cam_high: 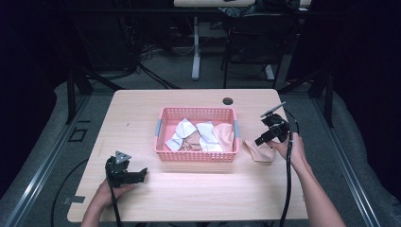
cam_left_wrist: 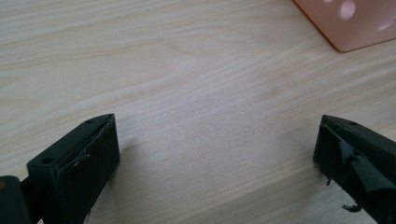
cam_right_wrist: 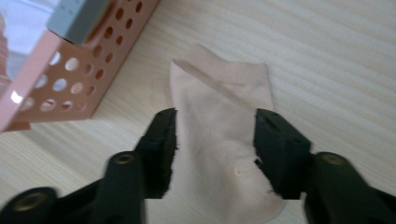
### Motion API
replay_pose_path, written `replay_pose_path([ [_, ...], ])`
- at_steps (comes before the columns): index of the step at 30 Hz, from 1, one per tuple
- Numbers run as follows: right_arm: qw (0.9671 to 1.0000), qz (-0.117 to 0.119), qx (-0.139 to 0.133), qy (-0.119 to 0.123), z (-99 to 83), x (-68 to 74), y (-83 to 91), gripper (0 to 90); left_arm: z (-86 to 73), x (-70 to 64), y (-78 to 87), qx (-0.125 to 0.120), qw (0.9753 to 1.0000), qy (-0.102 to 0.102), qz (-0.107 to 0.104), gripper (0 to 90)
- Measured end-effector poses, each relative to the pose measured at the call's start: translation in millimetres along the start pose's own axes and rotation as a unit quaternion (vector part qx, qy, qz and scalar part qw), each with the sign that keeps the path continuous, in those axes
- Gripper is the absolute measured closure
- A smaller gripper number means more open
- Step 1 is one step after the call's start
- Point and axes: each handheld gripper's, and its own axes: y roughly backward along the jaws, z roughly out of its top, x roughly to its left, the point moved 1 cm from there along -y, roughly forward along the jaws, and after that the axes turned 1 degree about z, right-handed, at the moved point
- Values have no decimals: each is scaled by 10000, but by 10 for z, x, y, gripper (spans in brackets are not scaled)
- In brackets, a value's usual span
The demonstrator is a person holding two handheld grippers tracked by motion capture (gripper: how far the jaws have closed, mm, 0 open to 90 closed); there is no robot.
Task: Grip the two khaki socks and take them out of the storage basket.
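Right gripper [cam_right_wrist: 215, 149] spread wide over the beige sock [cam_right_wrist: 222, 154]; it should lower fully, then pinch mid-fabric

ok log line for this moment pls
right gripper open over peach sock on table | left gripper open, idle | pink basket holds more socks

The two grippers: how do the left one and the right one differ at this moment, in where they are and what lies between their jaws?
The left gripper hangs over bare table near the front edge, nothing between its jaws; the right gripper is beside the pink basket, its jaws either side of a beige sock. The left jaws stand wider apart than the right ones. Both are open and grip nothing.
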Motion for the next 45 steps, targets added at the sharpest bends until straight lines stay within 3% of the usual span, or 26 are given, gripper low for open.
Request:
replay_pose_path([
  [3, 9999, 88, -136, 21, 4, 23, 70, 262, 0, 0, 0, -1, 10000, 1, 2, 4],
  [4, 9994, 151, -295, 31, 14, 53, 113, 149, 0, 0, 0, -1, 10000, 0, 0, 4],
  [8, 9988, 151, -453, 81, 42, 114, 205, 59, 0, 0, 0, 0, 10000, 2, 2, 4],
  [10, 9989, 148, -427, 160, 51, 121, 229, 55, 0, 0, 0, -2, 10000, 2, 3, 4],
  [11, 9982, 181, -564, 77, 55, 152, 247, 52, 0, -1, 0, -3, 10000, 3, 2, 4],
  [19, 9952, 287, -851, 394, 116, 325, 430, 71, 0, -2, 0, -1, 10000, 3, -4, 4],
  [24, 9917, 371, -1045, 644, 209, 508, 543, 80, 0, -2, 1, 7, 10000, -7, -2, 4],
  [26, 9884, 562, -1148, 822, 296, 653, 597, 107, 0, -2, 0, 5, 10000, -10, 0, 4],
  [29, 9860, 685, -1206, 930, 369, 760, 599, 128, 0, -2, 0, 7, 10000, -9, -3, 4],
  [34, 9848, 682, -948, 1287, 604, 1065, 469, 139, 0, -2, 1, 8, 10000, -8, -3, 4],
  [39, 9850, 748, -796, 1337, 724, 1170, 320, 151, 0, -2, 1, 8, 10000, -7, -4, 4],
  [45, 9873, 800, -571, 1249, 819, 1252, 61, 230, 0, -4, -1, -2, 10000, 5, -4, 4],
])
